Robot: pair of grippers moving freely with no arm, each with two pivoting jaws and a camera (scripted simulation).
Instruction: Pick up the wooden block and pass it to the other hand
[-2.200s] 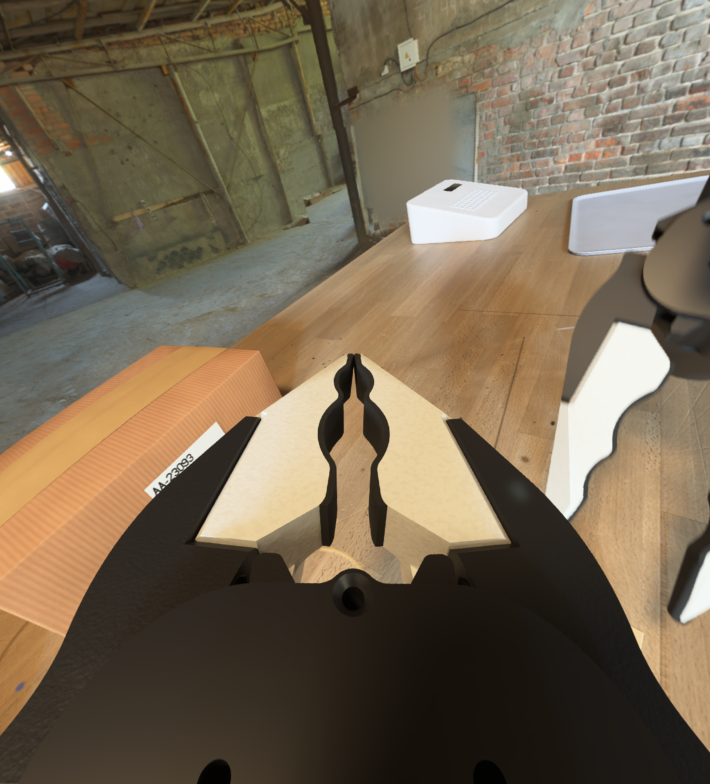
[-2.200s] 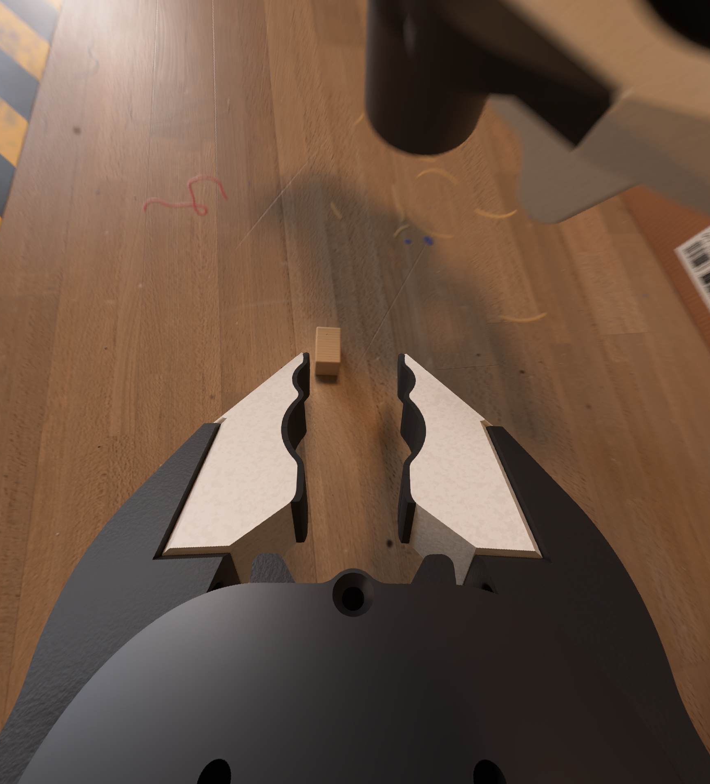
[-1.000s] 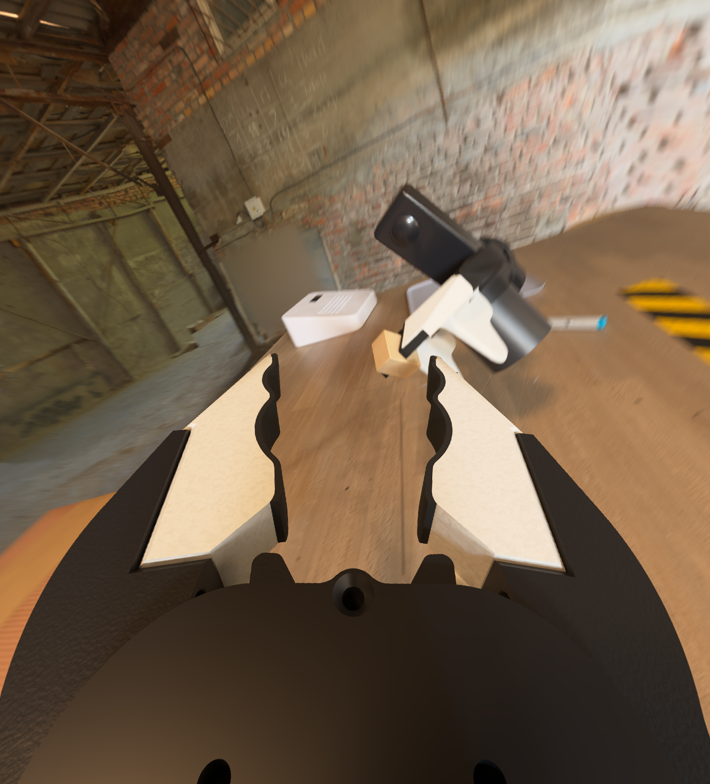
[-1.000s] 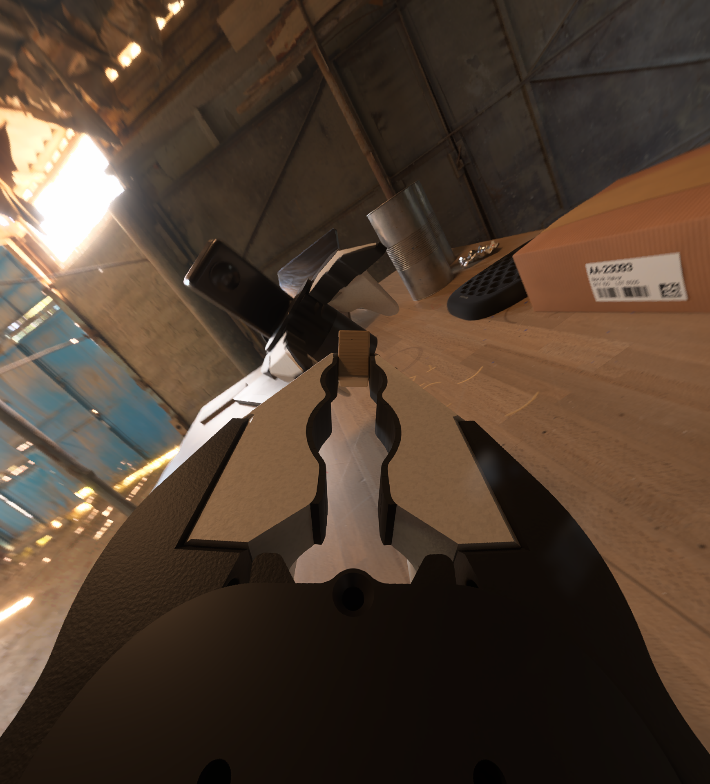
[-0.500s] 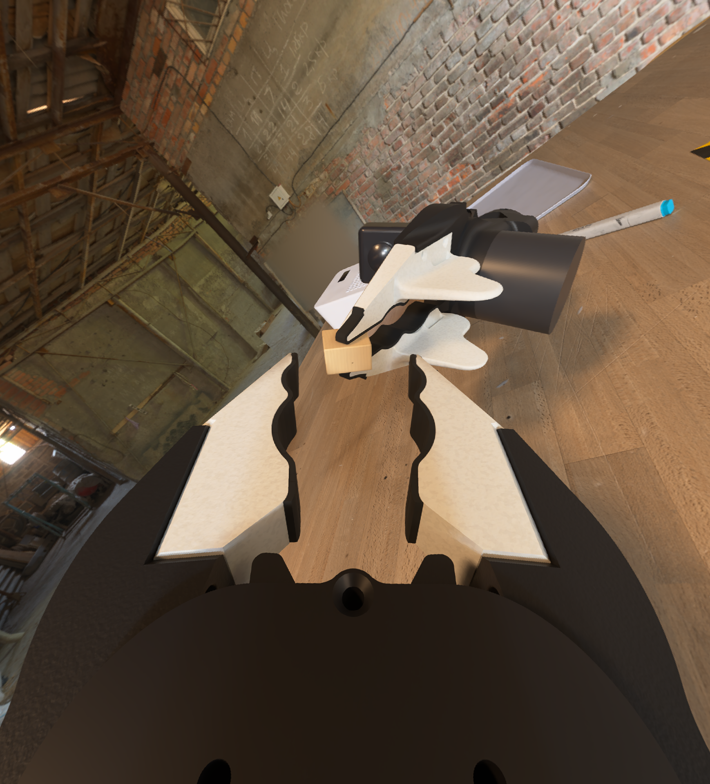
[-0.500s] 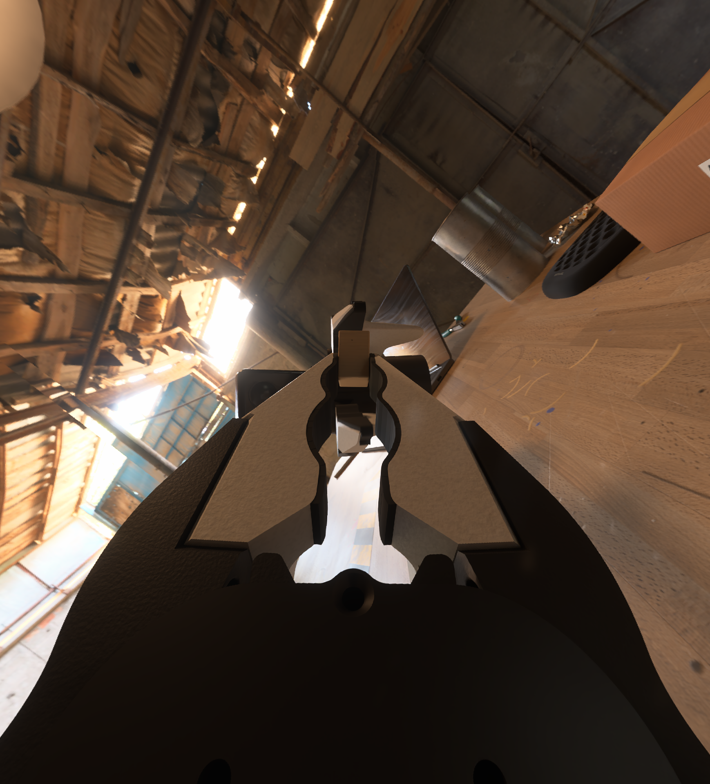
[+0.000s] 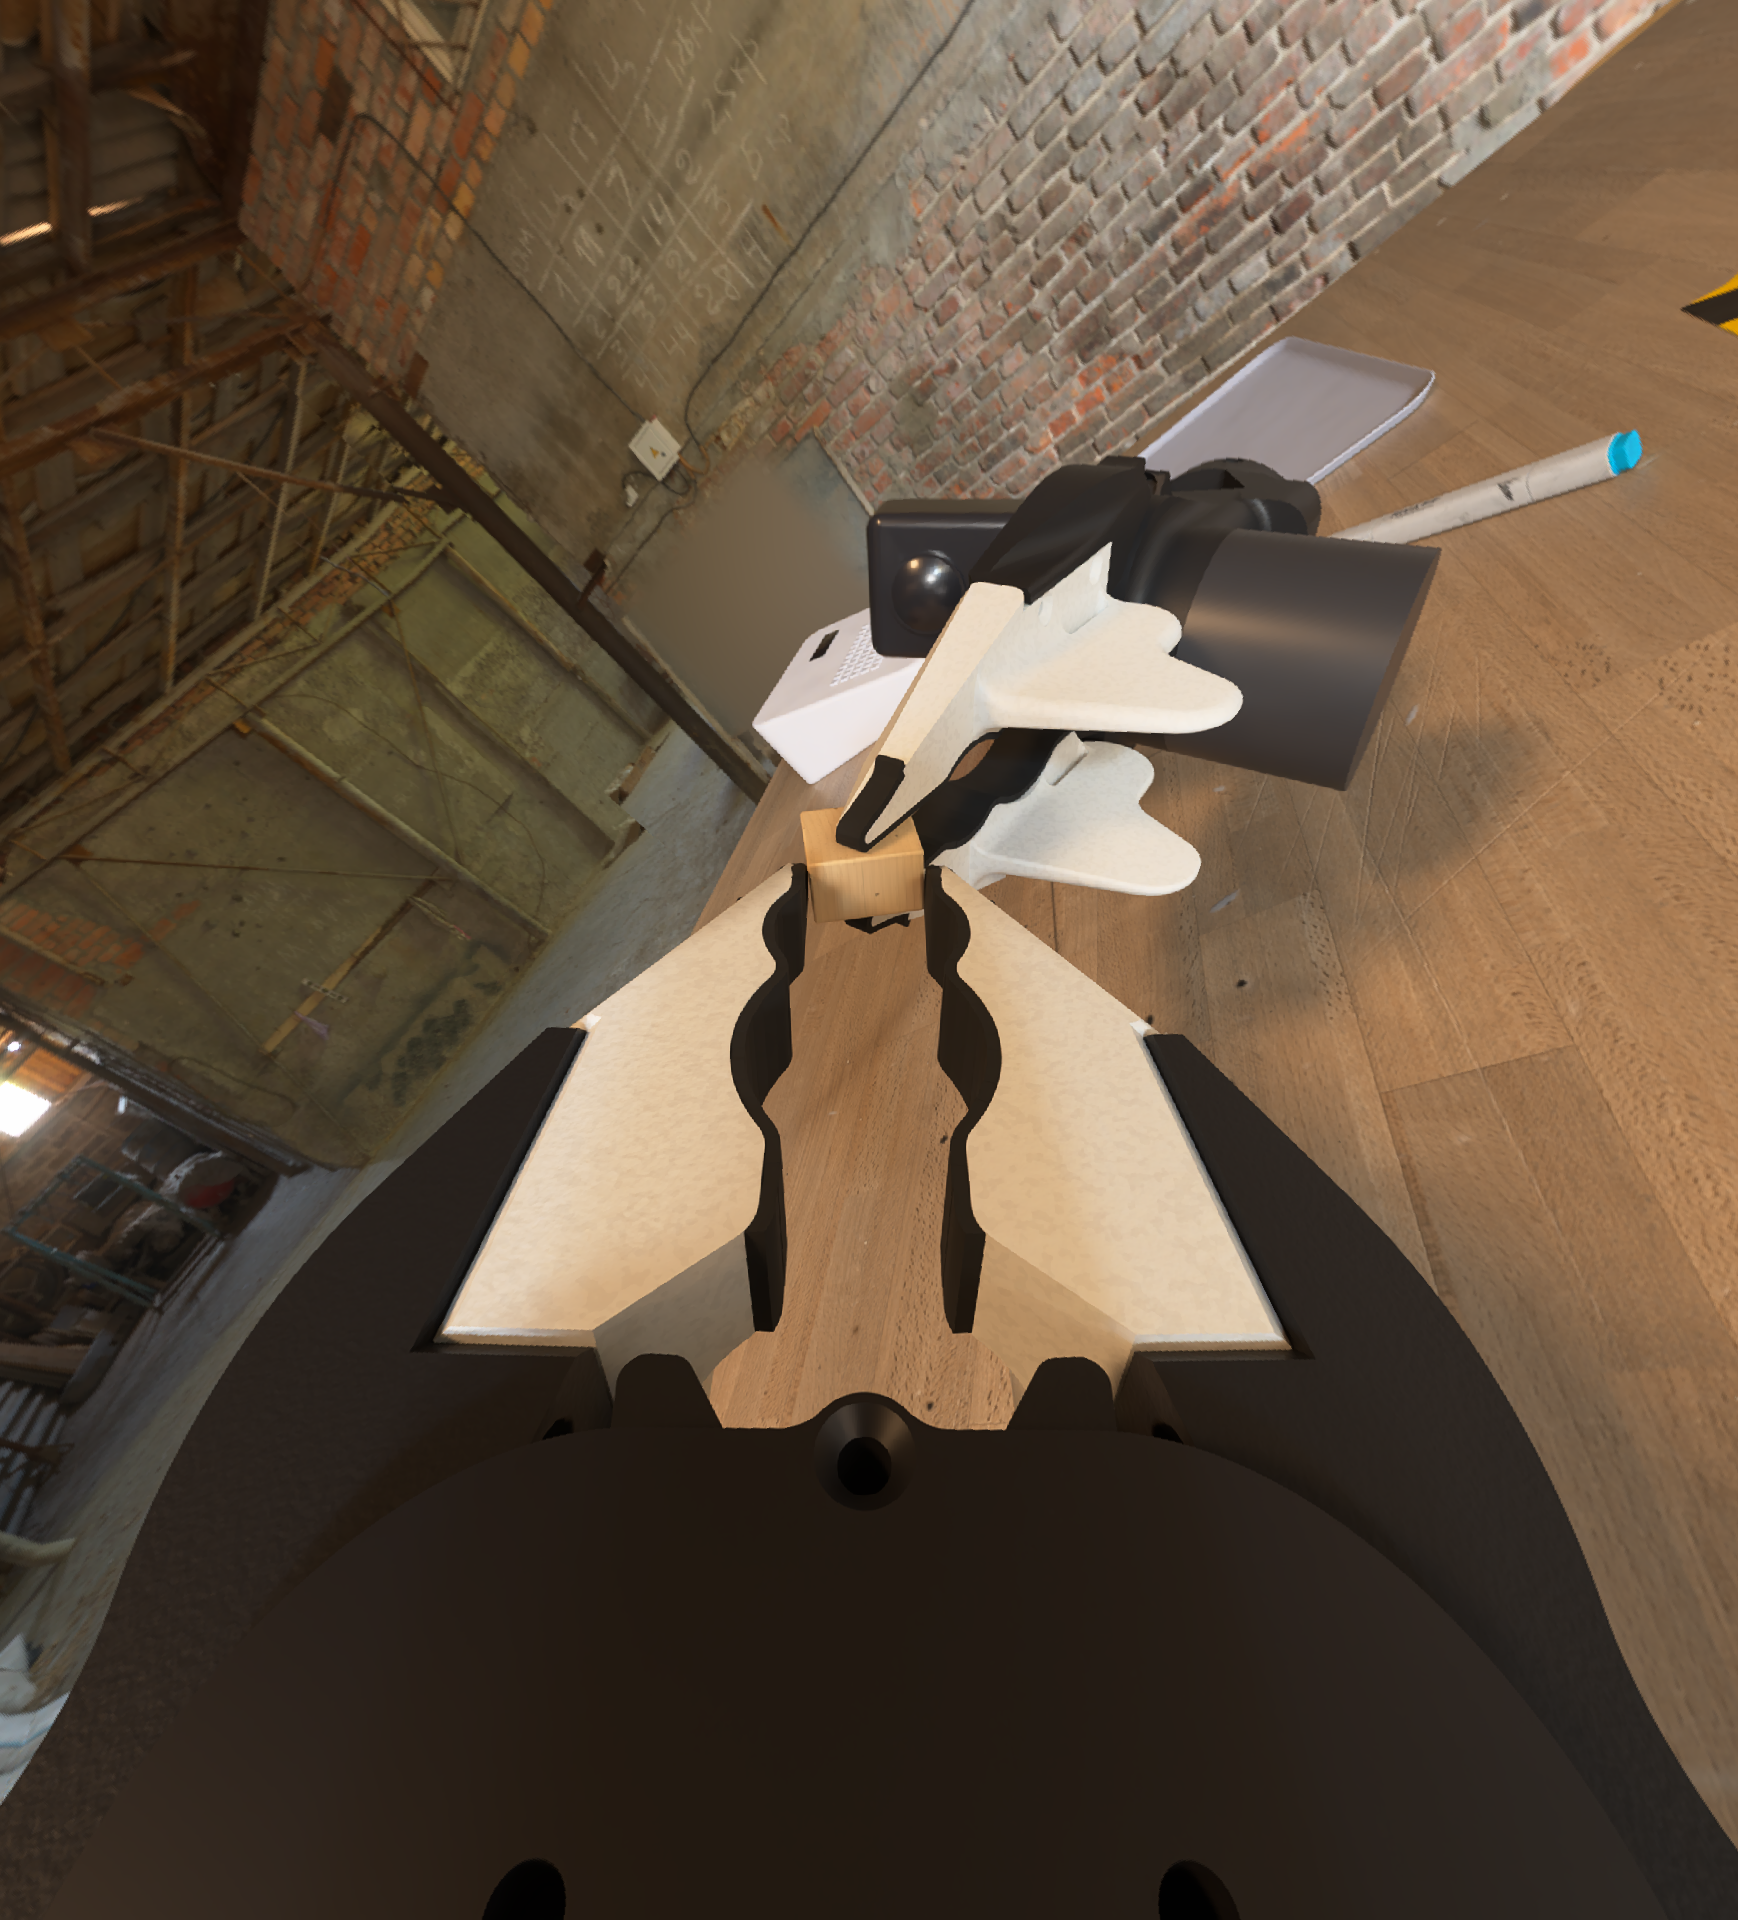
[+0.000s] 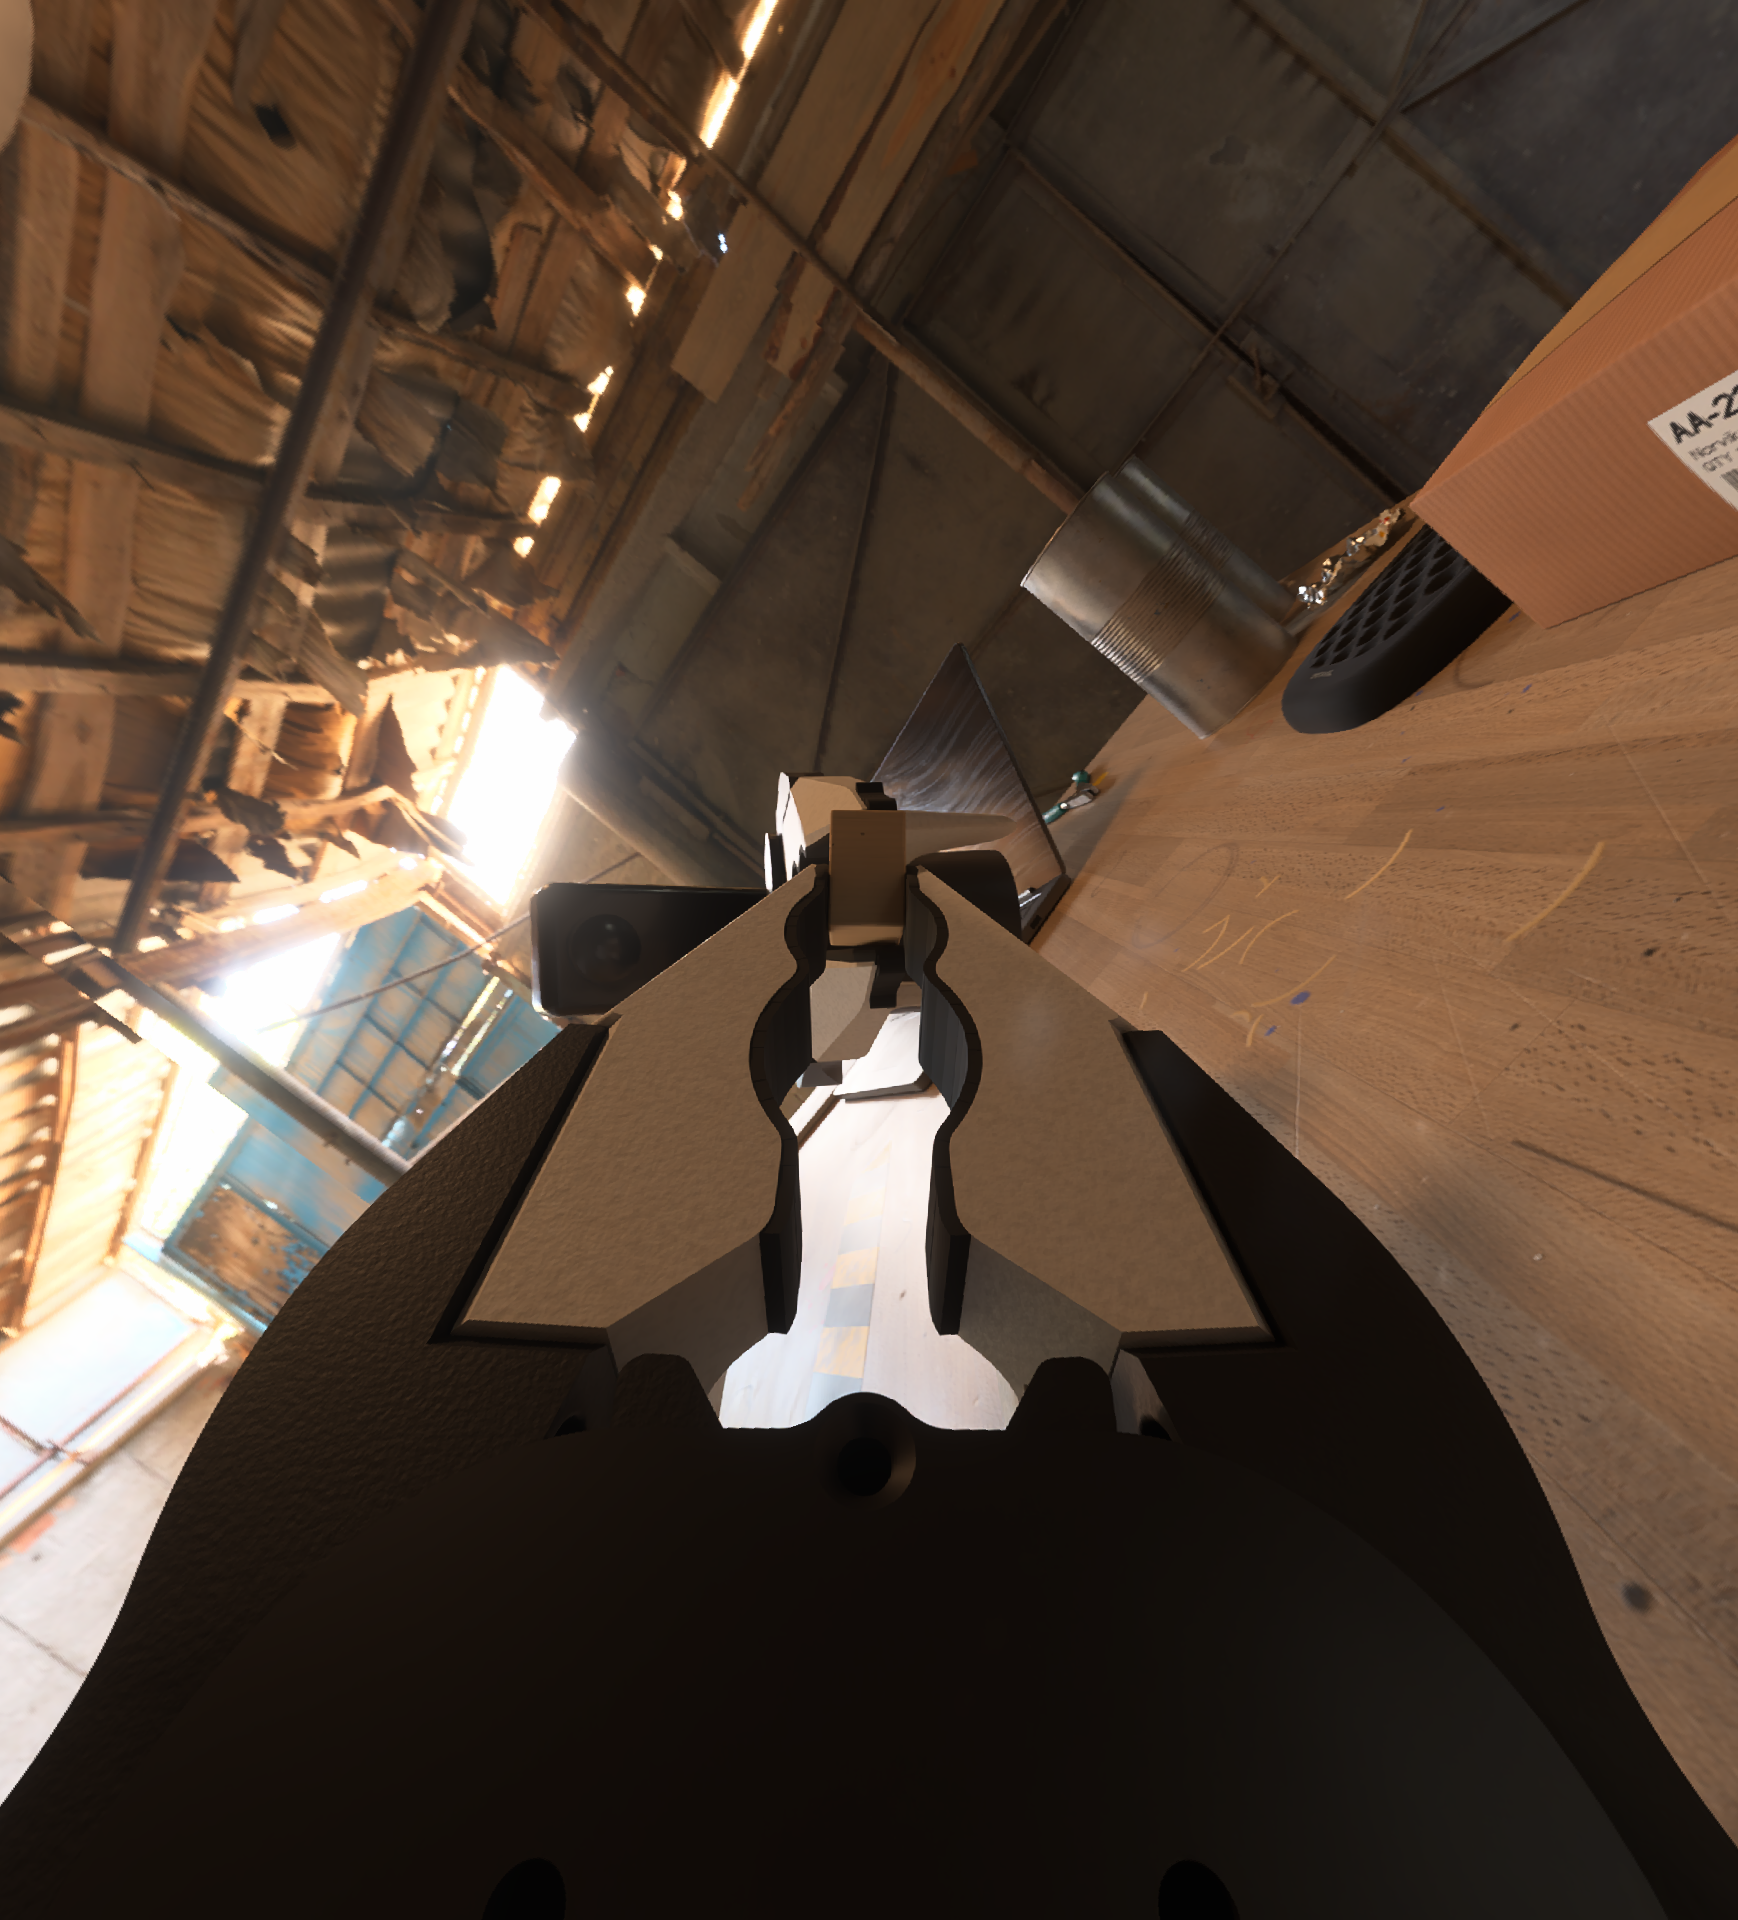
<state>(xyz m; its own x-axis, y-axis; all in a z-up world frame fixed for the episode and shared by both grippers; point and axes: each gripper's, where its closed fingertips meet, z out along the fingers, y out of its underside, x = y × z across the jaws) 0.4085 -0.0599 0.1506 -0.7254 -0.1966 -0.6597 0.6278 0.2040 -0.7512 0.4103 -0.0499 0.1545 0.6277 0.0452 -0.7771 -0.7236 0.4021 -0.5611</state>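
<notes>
The small wooden block is held in the air above the wooden table. My left gripper has its two fingertips against the block's left and right sides. My right gripper is shut on the same block, which sits between its fingertips. In the left wrist view the right gripper's white fingers come in from the upper right and pinch the block from above and below. In the right wrist view the left gripper's fingers show just behind the block.
A white device, a grey tray and a blue-capped marker lie at one end of the table. A cardboard box, a metal can and a black perforated object stand at the other.
My right gripper picked the block off the table and lifted it. My left gripper opened, moved up to the block and has narrowed its fingers onto the block's sides.
</notes>
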